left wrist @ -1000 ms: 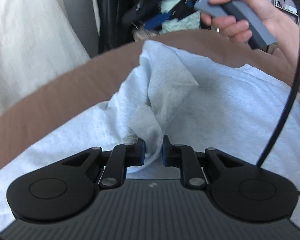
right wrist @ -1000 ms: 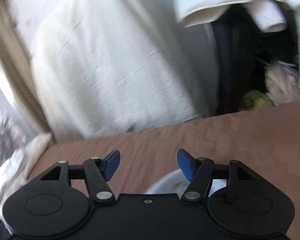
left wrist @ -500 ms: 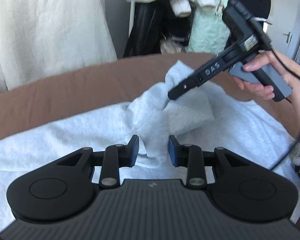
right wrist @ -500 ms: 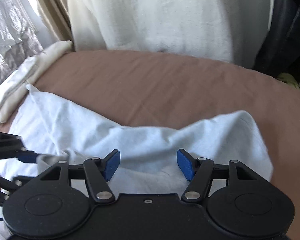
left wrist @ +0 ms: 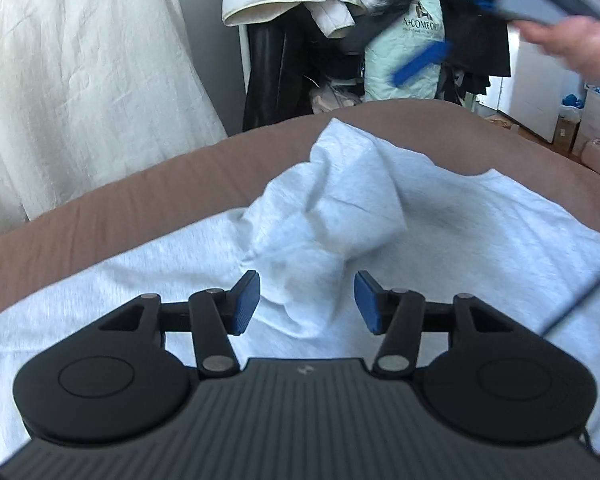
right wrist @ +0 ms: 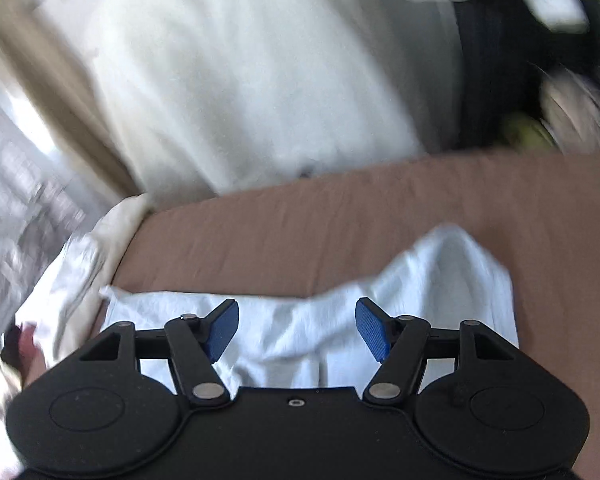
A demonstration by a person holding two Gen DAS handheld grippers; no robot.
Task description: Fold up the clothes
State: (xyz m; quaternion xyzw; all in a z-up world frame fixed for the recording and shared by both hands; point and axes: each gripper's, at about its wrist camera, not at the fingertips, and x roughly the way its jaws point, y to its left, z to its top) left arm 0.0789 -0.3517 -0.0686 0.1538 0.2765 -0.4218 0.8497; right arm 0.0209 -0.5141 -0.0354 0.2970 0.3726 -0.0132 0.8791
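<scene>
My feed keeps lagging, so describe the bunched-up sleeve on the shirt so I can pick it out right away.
Start at the brown bed sheet, where a pale grey T-shirt lies spread out. Just ahead of the open left tongs, one sleeve is folded over onto the body. It is the only crumpled, raised lump; the cloth around it lies flat.

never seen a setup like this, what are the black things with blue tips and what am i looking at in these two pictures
Each picture comes from a camera mounted on a hand-held grabbing tool, looking forward along its two fingers. A person holds one tool in each hand; there is no robot arm. The black shapes at the bottom are the tools, and the blue tips are their gripping pads. The left tongs are open, with a bunched fold of a pale grey garment between the pads, unclamped. The right tongs are open too, over the same garment. It lies on a brown sheet. In the left view, the person's right hand shows at top right, holding the other tool.
</scene>
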